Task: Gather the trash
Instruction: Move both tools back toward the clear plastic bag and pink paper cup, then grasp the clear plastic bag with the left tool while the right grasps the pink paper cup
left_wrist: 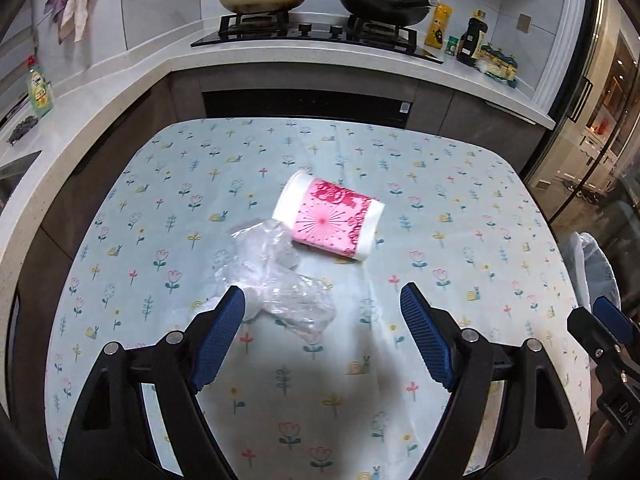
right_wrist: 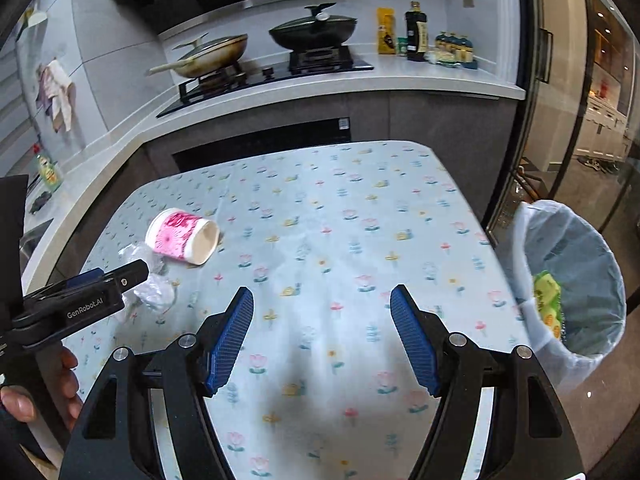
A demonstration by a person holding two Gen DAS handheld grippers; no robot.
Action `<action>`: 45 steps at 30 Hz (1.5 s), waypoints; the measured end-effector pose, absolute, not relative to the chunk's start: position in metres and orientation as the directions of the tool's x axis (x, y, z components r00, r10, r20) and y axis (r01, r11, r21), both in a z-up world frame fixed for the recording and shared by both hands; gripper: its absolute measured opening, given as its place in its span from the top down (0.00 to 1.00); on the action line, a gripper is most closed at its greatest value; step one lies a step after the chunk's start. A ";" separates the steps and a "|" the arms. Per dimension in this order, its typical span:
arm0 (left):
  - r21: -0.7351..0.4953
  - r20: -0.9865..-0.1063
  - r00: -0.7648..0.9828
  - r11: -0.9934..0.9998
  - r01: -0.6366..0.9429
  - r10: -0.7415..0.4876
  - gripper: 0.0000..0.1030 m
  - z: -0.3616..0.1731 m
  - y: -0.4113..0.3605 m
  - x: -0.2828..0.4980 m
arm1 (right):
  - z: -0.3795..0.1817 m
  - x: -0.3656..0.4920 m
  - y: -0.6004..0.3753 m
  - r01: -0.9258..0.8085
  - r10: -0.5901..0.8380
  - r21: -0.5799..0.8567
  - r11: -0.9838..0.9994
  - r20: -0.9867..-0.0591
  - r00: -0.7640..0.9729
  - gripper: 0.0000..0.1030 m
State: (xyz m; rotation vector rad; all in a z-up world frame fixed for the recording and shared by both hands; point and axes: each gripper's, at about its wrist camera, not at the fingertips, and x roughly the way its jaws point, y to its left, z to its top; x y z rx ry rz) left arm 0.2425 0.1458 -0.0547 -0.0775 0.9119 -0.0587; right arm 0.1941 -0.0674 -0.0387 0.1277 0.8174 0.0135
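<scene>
A pink-and-white paper cup (left_wrist: 329, 220) lies on its side on the flowered tablecloth (left_wrist: 460, 216). Crumpled clear plastic (left_wrist: 280, 280) lies just in front of it. My left gripper (left_wrist: 322, 296) stands open over the cloth, its left pad at the edge of the plastic, nothing pressed between the pads. In the right wrist view the cup (right_wrist: 182, 236) and the plastic (right_wrist: 154, 290) sit at the left, with the left gripper's black finger (right_wrist: 100, 286) over the plastic. My right gripper (right_wrist: 322, 294) is open above bare cloth, empty.
A bin with a white liner (right_wrist: 576, 280) stands off the table's right edge, with green-yellow trash (right_wrist: 548, 304) inside. Behind the table runs a counter with a stove (left_wrist: 316, 36), two pans and bottles (left_wrist: 474, 38). A hand (right_wrist: 40, 384) holds the left gripper.
</scene>
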 end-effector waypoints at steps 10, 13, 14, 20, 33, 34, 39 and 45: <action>-0.082 -0.810 0.581 0.996 0.018 -0.077 0.26 -0.080 0.186 0.259 | -0.056 0.229 -0.016 -0.033 0.131 0.145 0.989 -0.746 0.653 0.34; -0.099 -0.822 0.560 0.995 0.031 -0.099 0.26 -0.090 0.193 0.268 | -0.062 0.242 -0.002 -0.052 0.154 0.158 0.986 -0.753 0.640 0.34; -0.111 -0.825 0.554 0.993 0.037 -0.113 0.26 -0.094 0.194 0.271 | -0.064 0.246 0.002 -0.058 0.161 0.162 0.985 -0.755 0.636 0.34; -0.148 -0.835 0.526 0.987 0.069 -0.162 0.38 -0.107 0.195 0.281 | -0.074 0.272 0.021 -0.088 0.198 0.184 0.979 -0.761 0.618 0.43; -0.181 -0.825 0.523 0.977 0.111 -0.212 0.62 -0.104 0.187 0.286 | -0.088 0.311 0.046 -0.121 0.244 0.215 0.969 -0.766 0.594 0.68; -0.183 -0.825 0.524 0.977 0.109 -0.212 0.62 -0.103 0.187 0.285 | -0.090 0.314 0.047 -0.120 0.248 0.220 0.968 -0.769 0.590 0.71; -0.198 -0.828 0.518 0.976 0.089 -0.216 0.63 -0.105 0.191 0.285 | -0.101 0.323 0.052 -0.126 0.276 0.249 0.960 -0.779 0.563 0.93; -0.201 -0.826 0.521 0.976 0.086 -0.216 0.64 -0.103 0.190 0.283 | -0.098 0.313 0.051 -0.137 0.297 0.269 0.953 -0.758 0.581 0.97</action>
